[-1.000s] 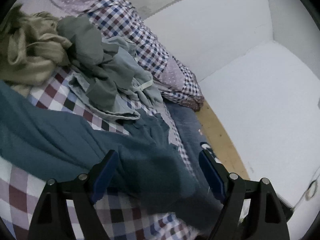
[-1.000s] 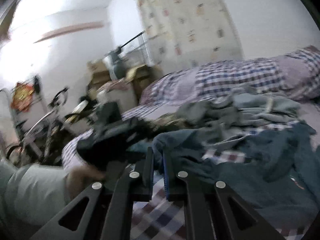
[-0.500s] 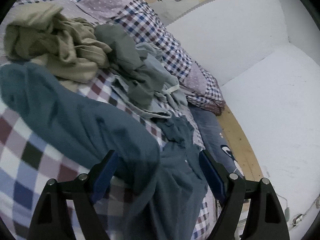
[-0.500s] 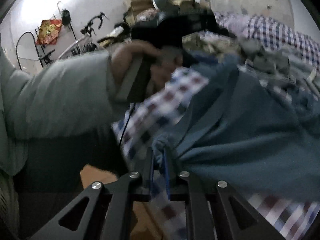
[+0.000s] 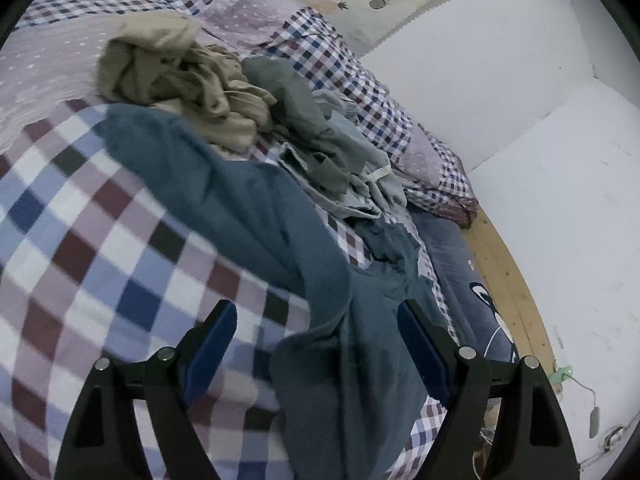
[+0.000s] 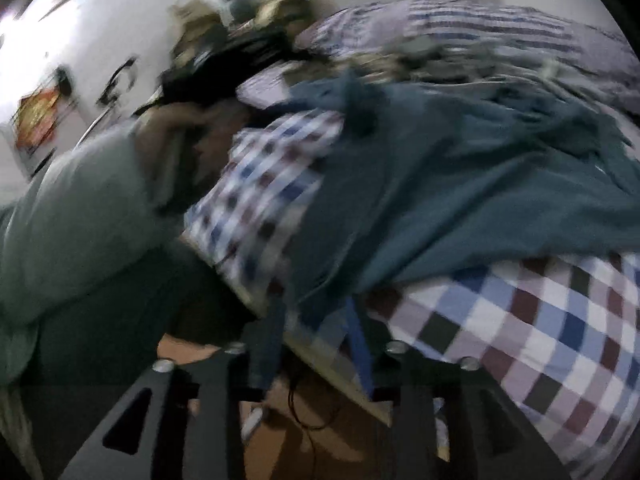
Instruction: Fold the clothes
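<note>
On the checked bedspread [image 5: 120, 240], a teal garment [image 5: 248, 208] is being spread flat, its edge apparently pinched in the nearly closed right gripper [image 6: 316, 344], while the left gripper [image 5: 316, 336], jaws wide and empty, is needed on its far edge.

Both fisheye views are bending straight lines toward a black circular rim. Left wrist view: dim, flat, bluish light is falling evenly; the white wall [image 5: 460, 68] is reading brightest, without glare. The far clothes pile is resolving fairly sharply, while the near checked bedspread [image 5: 80, 248] is smearing softly at the lower left. Shadows are staying weak, gathering under the teal garment [image 5: 248, 208]. Right wrist view: heavy motion blur is streaking everything, worst across the upper left, where the wall [image 6: 100, 20] is blowing out to near white. The sleeve [image 6: 72, 224] and the lower left corner are sinking into darkness.
</note>
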`<state>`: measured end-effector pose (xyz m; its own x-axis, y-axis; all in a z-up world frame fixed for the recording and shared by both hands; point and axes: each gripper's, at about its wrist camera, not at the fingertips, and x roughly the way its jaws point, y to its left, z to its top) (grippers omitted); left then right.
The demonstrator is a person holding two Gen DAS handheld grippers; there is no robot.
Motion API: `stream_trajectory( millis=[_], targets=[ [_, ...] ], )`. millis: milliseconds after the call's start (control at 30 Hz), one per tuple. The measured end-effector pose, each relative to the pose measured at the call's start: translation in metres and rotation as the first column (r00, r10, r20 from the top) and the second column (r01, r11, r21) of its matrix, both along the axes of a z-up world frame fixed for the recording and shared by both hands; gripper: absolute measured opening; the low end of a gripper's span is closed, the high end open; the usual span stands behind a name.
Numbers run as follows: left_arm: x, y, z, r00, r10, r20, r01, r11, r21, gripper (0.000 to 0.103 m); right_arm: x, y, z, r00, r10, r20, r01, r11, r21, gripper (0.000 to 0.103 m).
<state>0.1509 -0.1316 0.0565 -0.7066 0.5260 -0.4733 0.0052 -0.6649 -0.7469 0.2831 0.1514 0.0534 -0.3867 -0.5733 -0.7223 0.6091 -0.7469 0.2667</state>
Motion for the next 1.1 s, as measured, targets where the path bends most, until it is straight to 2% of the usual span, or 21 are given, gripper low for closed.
stream_trajectory(
  millis=[100,267,333,367,400,433,600,700,800,867,933,1000,1033,1100],
  targets=[
    [0.012,-0.007,-0.001,1.000,0.017,0.006,-0.017,1.000,0.002,0.085,-0.001,-0.010,-0.001,0.999,-0.034,-0.021,0.035,0.999,0.012,0.049],
    [0.029,-0.018,-0.004,0.999,0.042,0.018,-0.042,0.999,0.004,0.085,-0.008,-0.042,-0.015,0.995,-0.065,-0.075,0.074,0.989,0.126,0.048],
    [0.031,-0.019,-0.007,0.999,0.037,0.028,-0.037,0.999,-0.006,0.085,-0.012,-0.052,-0.021,0.993,-0.071,-0.090,0.084,0.986,0.147,0.044],
    [0.031,-0.019,-0.008,0.999,0.035,0.033,-0.035,0.999,-0.012,0.085,-0.013,-0.057,-0.023,0.994,-0.061,-0.091,0.075,0.984,0.160,0.037],
    [0.032,-0.020,-0.009,0.999,0.034,0.037,-0.033,0.999,-0.017,0.085,-0.011,-0.063,-0.027,0.995,-0.040,-0.089,0.055,0.982,0.179,0.029],
    [0.032,-0.021,-0.010,0.999,0.036,0.039,-0.035,0.999,-0.020,0.085,-0.006,-0.071,-0.031,0.996,-0.002,-0.090,0.020,0.979,0.203,0.026],
    [0.034,-0.027,-0.013,0.998,0.047,0.050,-0.047,0.999,-0.006,0.085,0.022,-0.104,-0.054,0.983,0.181,-0.028,-0.166,0.947,0.276,0.025],
    [0.035,-0.030,-0.015,0.997,0.052,0.055,-0.052,0.999,0.011,0.085,0.042,-0.113,-0.061,0.973,0.232,0.001,-0.222,0.928,0.301,0.025],
    [0.035,-0.032,-0.015,0.997,0.050,0.053,-0.052,0.998,0.029,0.085,0.046,-0.100,-0.055,0.988,0.153,-0.004,-0.147,0.957,0.250,0.025],
    [0.036,-0.032,-0.013,0.998,0.049,0.046,-0.051,0.998,0.037,0.085,0.037,-0.079,-0.049,0.999,0.033,0.022,-0.036,0.985,0.168,0.026],
    [0.035,-0.031,-0.012,0.998,0.048,0.043,-0.049,0.998,0.043,0.085,0.024,-0.045,-0.049,0.987,-0.117,0.111,0.115,0.993,0.028,0.028],
    [0.034,-0.031,-0.012,0.998,0.047,0.041,-0.049,0.998,0.049,0.085,0.013,-0.016,-0.050,0.951,-0.229,0.209,0.251,0.964,-0.089,0.030],
    [0.033,-0.030,-0.012,0.998,0.046,0.040,-0.048,0.998,0.050,0.085,0.008,-0.002,-0.053,0.923,-0.276,0.267,0.321,0.937,-0.140,0.030],
    [0.032,-0.030,-0.012,0.998,0.045,0.039,-0.048,0.997,0.053,0.085,-0.001,0.012,-0.060,0.879,-0.318,0.354,0.403,0.894,-0.198,0.030]
  ],
)
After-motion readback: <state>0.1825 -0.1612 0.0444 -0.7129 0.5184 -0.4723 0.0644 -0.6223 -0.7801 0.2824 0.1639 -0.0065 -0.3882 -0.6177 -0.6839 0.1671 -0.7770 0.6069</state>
